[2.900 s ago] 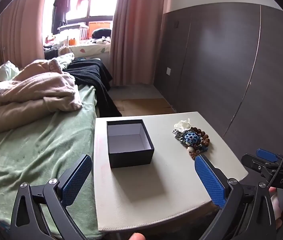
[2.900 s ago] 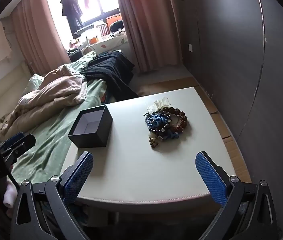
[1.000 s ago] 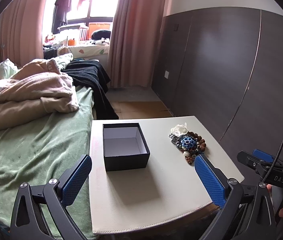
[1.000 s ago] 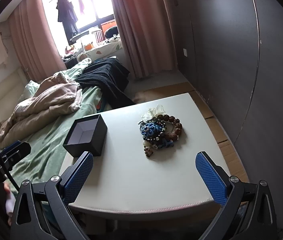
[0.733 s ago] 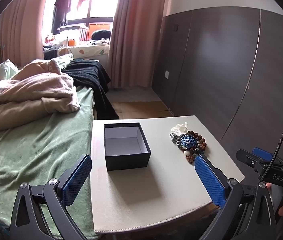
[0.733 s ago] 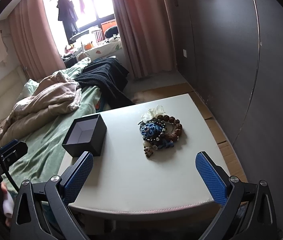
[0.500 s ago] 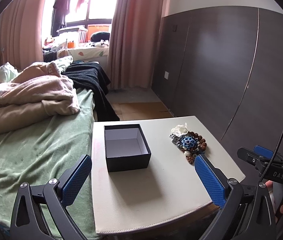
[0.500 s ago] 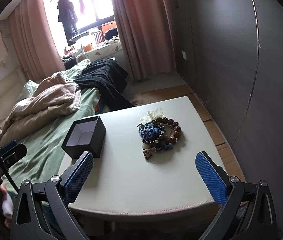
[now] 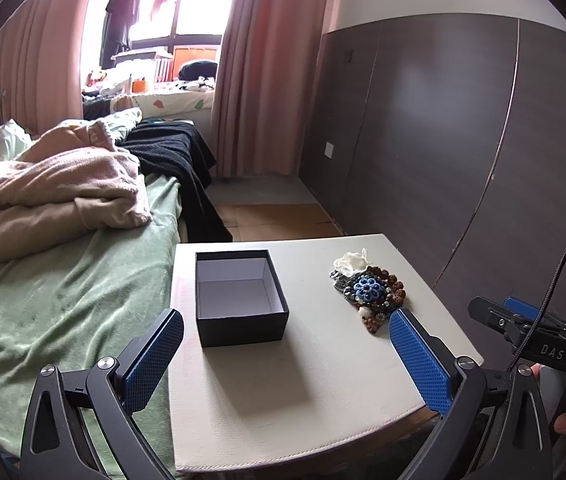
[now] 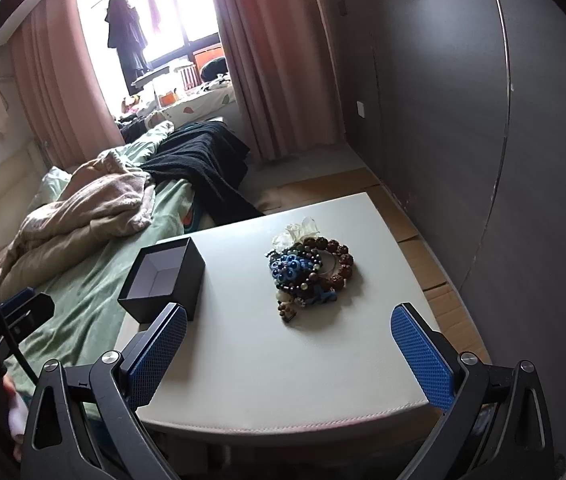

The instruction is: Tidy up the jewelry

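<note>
1. I am holding the left gripper [image 9: 285,354] at the bottom of its frame, fingers spread wide and gripping nothing.
2. I am keeping the right gripper [image 10: 287,344] wide open too, empty.
3. The black box [image 9: 239,297] is sitting open at center frame on the white table [image 9: 323,392].
4. The jewelry pile [image 10: 307,270] is lying mid-frame, right of the box and apart from it.

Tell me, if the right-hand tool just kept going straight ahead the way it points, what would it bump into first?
Probably the pile of jewelry on the white table. The right tool is open and aimed roughly at that heap, with only bare tabletop before it. Depth is hard to judge; pointed lower, it would meet the table first.
</note>
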A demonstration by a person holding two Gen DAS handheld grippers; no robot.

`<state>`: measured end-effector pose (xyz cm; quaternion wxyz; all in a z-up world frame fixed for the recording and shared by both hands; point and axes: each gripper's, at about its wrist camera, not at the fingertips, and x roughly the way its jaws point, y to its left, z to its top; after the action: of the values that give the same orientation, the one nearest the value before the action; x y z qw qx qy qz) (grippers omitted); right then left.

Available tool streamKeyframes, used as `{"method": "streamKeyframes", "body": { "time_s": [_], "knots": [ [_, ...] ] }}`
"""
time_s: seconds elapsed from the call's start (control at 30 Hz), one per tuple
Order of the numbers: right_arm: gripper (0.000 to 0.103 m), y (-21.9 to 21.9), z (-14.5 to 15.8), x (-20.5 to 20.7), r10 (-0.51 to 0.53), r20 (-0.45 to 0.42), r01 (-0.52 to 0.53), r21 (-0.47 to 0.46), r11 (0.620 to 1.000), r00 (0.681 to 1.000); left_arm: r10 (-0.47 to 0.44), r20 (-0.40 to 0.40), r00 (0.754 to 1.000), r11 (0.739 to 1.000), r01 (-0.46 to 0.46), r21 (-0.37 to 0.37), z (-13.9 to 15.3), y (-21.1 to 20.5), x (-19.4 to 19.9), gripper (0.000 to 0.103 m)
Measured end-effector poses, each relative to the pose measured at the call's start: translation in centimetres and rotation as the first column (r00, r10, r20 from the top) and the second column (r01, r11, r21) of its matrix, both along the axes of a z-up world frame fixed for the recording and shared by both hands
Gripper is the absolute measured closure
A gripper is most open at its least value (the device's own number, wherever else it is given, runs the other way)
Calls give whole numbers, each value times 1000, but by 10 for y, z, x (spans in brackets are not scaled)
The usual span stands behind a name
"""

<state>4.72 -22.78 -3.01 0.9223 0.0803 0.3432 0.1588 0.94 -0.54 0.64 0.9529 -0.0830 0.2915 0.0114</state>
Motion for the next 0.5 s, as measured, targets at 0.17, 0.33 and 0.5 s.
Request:
{"method": "streamKeyframes", "body": {
  "time_s": [0.17, 0.33, 0.5],
  "knots": [
    [0, -4, 1, 11, -32, -38, 32, 12, 999, 999, -8, -5, 1000, 1000, 8, -8, -1, -7, 10, 1],
    [0, -10, -2, 28, -75, -85, 77, 21, 997, 994, -32, -10, 999, 999, 32, -26, -4, -15, 25, 1],
    [0, -21, -12, 49, -127, -161, 139, 69, 988, 979, -77, -35, 996, 996, 75, -49, -12, -23, 45, 2]
  ]
}}
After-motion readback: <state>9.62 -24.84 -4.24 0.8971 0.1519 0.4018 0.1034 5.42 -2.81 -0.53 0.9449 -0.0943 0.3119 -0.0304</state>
